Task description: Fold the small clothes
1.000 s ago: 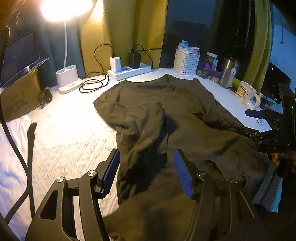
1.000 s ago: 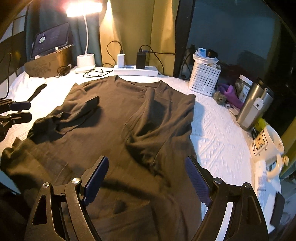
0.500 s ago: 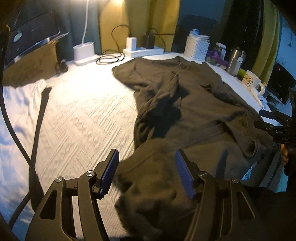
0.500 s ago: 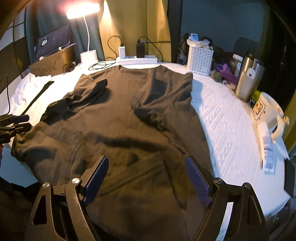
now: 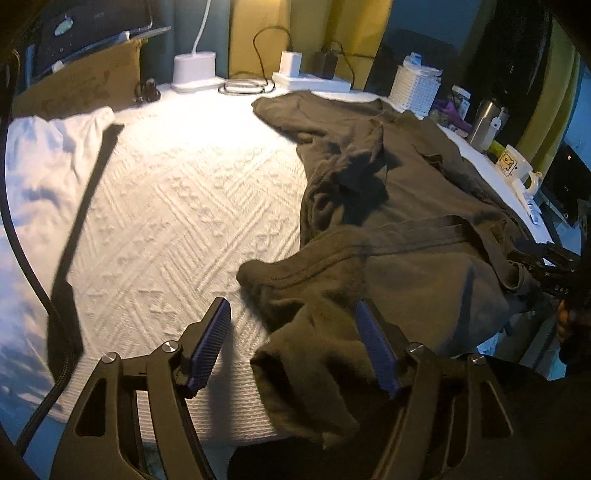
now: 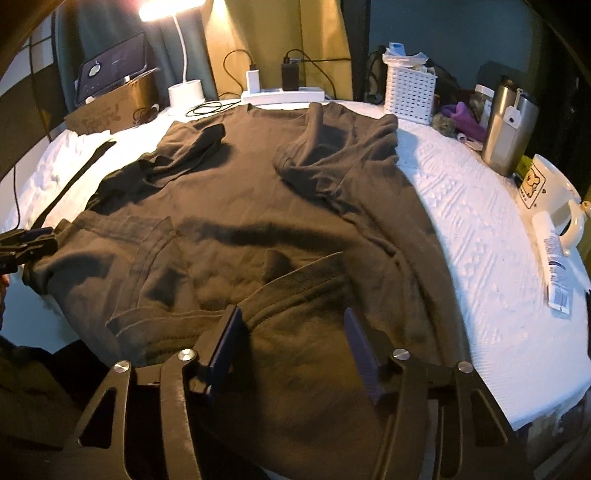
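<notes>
Both grippers have pulled back to the dark olive cotton T-shirt's (image 6: 258, 221) hem: left gripper (image 5: 291, 347) jaws released, right gripper (image 6: 295, 347) jaws released around hem fabric on the white textured surface (image 5: 177, 206).

T-shirt (image 6: 258, 206): hem hidden below right gripper (image 6: 291, 343). Desk lamp (image 6: 173, 7): head cut by top edge. Squeeze tube (image 6: 554, 262): label print too blurred to read.

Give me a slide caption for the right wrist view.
Open right gripper straddles the bottom hem of a dark T-shirt spread on a white bedspread.
</notes>
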### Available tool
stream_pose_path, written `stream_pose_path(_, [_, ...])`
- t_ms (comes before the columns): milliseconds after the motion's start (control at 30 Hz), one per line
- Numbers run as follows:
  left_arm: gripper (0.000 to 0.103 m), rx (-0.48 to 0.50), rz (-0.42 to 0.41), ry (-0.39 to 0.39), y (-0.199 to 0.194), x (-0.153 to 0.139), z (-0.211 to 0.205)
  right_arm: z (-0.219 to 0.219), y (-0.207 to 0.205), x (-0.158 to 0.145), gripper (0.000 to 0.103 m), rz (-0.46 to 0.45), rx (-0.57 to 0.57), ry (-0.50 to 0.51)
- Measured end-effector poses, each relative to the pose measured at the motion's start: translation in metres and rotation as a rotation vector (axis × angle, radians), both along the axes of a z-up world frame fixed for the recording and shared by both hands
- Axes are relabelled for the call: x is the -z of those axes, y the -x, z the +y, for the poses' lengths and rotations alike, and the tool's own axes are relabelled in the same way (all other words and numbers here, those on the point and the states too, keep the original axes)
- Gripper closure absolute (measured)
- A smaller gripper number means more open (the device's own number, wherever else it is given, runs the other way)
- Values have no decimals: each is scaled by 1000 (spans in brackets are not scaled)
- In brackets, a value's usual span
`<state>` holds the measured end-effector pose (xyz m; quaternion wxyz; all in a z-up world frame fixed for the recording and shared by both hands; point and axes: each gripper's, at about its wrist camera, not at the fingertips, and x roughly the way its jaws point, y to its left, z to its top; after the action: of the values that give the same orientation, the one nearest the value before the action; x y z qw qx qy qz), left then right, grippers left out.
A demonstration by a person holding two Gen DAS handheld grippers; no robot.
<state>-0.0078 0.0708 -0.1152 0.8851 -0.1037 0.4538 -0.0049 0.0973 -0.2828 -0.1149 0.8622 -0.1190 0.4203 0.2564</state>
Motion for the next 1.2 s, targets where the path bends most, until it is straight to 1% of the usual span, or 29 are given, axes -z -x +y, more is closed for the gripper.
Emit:
stream_pose_path(33, [33,3,-11,-16,0,-1,-2,-1,0,0,45,-1,1,-5])
stream_pose_path(67, [33,8,-10,-25,0,0,-4,-1,0,0,51,-1,0,-7])
stream_pose_path(100, [33,13,-14,-31,1,0,-5,-1,0,1,53,-1,-1,-7])
stream_pose_path(133, [42,25,-26,-29,1,-1,-7,-1,1,1,56,-4,-1,-8])
stream_pose_path(167, [54,41,-30,-20,2,-1,-9,0,1,1,59,-7,-6,-9])
stream_pose_path(200, [58,48,-33,-18,2,-1,-11,1,2,1,60,-10,-11,-7])
stream_pose_path(267, [74,68,-49,-39,4,-3,-19,2,2,1,60,-8,-13,0])
stream_pose_path(333, [80,79,-61,-49,5,-6,-24,1,0,-2,60,-8,-9,9])
stream_pose_path(400, [83,78,-75,-48,6,-9,-24,-1,-2,-5,60,-27,9,28])
stream_pose_path(433, [84,75,-88,-46,6,-12,-24,-2,-3,-7,57,-30,15,40])
stream_pose_path(467, [85,75,-96,-45,7,-14,-24,-2,-5,-6,43,-31,20,53])
stream_pose_path(500, [85,74,-103,-44,7,-16,-23,-3,-6,-5,33,-37,30,69])
stream_pose_path(533, [85,74,-115,-44,8,-19,-23,-4,-8,-4,20,-51,46,85])
stream_pose_path(567, [85,72,-122,-44,8,-21,-23,-6,-8,-3,20,-57,55,84])
stream_pose_path(733, [85,74,-156,-40,10,-28,-24,-10,-14,6,20,-10,41,-13])
stream_pose_path(800, [86,78,-170,-45,11,-31,-26,-6,-10,7,29,-33,27,-17])
stream_pose_path(833, [86,79,-179,-50,12,-34,-27,-3,-9,5,45,-29,3,-21])
stream_pose_path(867, [86,79,-189,-55,13,-36,-28,-1,-8,3,58,-24,-6,-20])
stream_pose_path(900, [86,79,-200,-60,13,-39,-29,1,-7,2,62,-22,-15,-12])
stream_pose_path(933, [86,77,-209,-65,14,-41,-29,2,-5,1,76,-26,-27,-5])
stream_pose_path(967, [86,75,-216,-66,15,-43,-29,1,-5,-1,86,-31,-21,-2])
stream_pose_path(1000, [87,74,-223,-65,16,-44,-29,-1,-4,-3,89,-34,-14,-1])
stream_pose_path(1033, [91,75,-232,-64,17,-47,-29,-3,-4,-6,91,-40,-5,-5])
stream_pose_path(1067, [91,75,-239,-66,18,-49,-29,-6,-3,-9,93,-49,2,-8])
stream_pose_path(1200, [92,73,-272,-72,21,-58,-30,-17,2,-31,94,-105,28,-19])
